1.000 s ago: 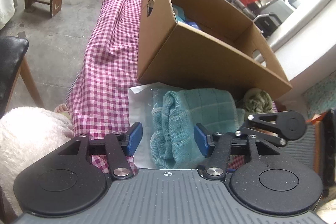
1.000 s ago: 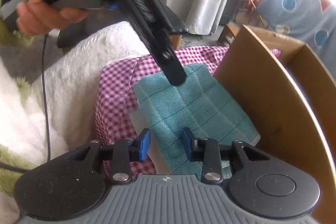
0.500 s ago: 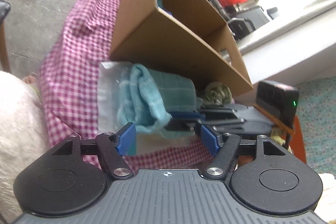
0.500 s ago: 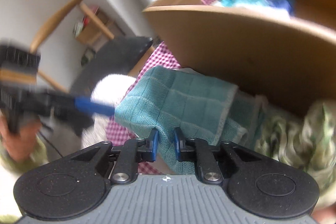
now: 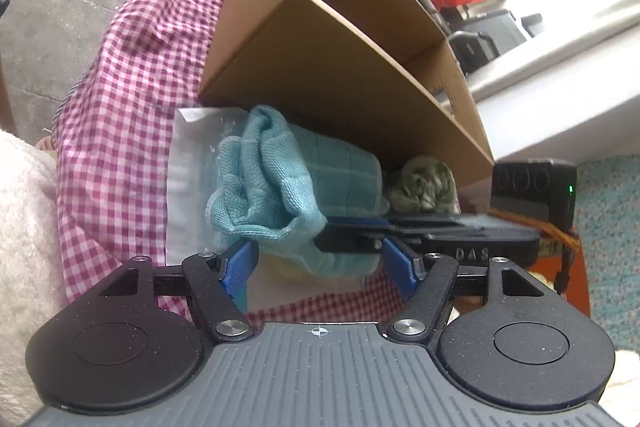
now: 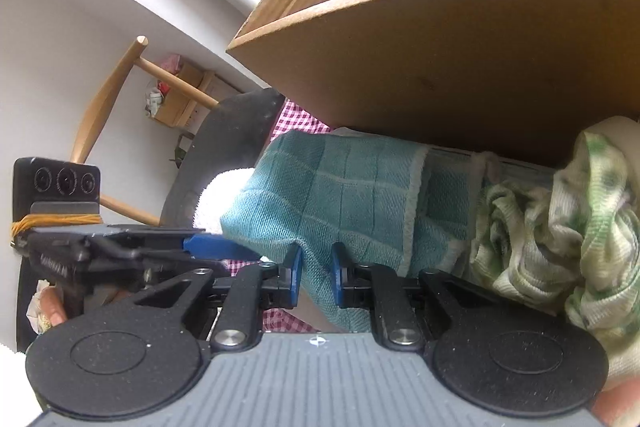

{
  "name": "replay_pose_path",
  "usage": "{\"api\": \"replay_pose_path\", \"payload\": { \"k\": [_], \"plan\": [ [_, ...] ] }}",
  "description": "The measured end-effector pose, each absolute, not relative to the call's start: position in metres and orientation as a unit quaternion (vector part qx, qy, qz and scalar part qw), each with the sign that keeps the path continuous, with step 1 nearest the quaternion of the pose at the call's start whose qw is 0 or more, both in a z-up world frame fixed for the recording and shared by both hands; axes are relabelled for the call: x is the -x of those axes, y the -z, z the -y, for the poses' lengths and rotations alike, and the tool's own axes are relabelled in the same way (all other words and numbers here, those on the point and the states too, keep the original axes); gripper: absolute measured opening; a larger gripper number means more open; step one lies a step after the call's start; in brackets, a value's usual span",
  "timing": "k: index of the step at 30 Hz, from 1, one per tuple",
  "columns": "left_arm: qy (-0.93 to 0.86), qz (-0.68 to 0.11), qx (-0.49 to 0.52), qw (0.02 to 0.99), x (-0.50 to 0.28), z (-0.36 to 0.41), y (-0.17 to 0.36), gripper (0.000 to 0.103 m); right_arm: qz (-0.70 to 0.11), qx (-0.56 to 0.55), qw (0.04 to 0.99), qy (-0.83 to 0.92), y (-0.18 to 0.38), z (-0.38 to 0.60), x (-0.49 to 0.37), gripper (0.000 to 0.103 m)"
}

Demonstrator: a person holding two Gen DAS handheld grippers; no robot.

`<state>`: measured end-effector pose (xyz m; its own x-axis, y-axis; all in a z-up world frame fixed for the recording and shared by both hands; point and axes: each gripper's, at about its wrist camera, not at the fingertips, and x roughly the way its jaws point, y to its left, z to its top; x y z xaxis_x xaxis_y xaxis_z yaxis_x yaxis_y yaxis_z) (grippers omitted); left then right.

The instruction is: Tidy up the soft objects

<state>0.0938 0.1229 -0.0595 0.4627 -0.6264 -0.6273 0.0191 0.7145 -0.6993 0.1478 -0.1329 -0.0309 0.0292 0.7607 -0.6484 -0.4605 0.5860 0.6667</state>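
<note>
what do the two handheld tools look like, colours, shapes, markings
Both match: a ribbed grey body, two round black discs, and black linkage arms with silver pivot bolts ending in blue pads. The left tool and right tool each carry a black camera block strapped on with orange cord.

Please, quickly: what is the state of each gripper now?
Left gripper: open, holding nothing; jaws just opened wider.
Right gripper: just closed on the teal towel.

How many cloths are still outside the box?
2: the teal towel pinched in the right gripper jaws, and a green-white cloth beside it against the box. Others may be hidden.
</note>
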Motion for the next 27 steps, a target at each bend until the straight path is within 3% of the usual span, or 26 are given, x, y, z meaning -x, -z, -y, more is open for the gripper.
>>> {"api": "replay_pose_path", "payload": {
  "k": [9, 11, 13, 16, 21, 22, 25, 27],
  "plan": [
    [0.142, -0.487, 0.315, 0.802, -0.107, -0.128, 0.064, 0.056, -0.518, -0.119, 0.719, -0.448, 0.028, 0.135, -0.138, 0.016],
    [0.13, -0.491, 0.313, 0.802, -0.109, -0.13, 0.066, 0.049, -0.512, -0.115, 0.722, -0.451, 0.028, 0.135, -0.136, 0.016],
    [0.125, -0.489, 0.315, 0.804, -0.109, -0.13, 0.066, 0.031, -0.507, -0.111, 0.725, -0.453, 0.027, 0.135, -0.134, 0.016],
    [0.119, -0.481, 0.318, 0.808, -0.107, -0.129, 0.062, 0.021, -0.492, -0.103, 0.736, -0.454, 0.02, 0.136, -0.126, 0.019],
    [0.12, -0.47, 0.367, 0.794, -0.106, -0.134, 0.058, 0.018, -0.474, -0.164, 0.746, -0.438, 0.002, 0.157, -0.108, 0.021],
    [0.121, -0.467, 0.375, 0.792, -0.106, -0.135, 0.057, 0.018, -0.475, -0.201, 0.737, -0.437, 0.002, 0.164, -0.104, 0.026],
    [0.128, -0.458, 0.398, 0.784, -0.108, -0.135, 0.052, 0.018, -0.478, -0.349, 0.683, -0.427, 0.02, 0.181, -0.091, 0.067],
    [0.129, -0.453, 0.404, 0.784, -0.109, -0.134, 0.051, 0.018, -0.484, -0.449, 0.62, -0.423, 0.047, 0.181, -0.083, 0.069]
  ]
}}
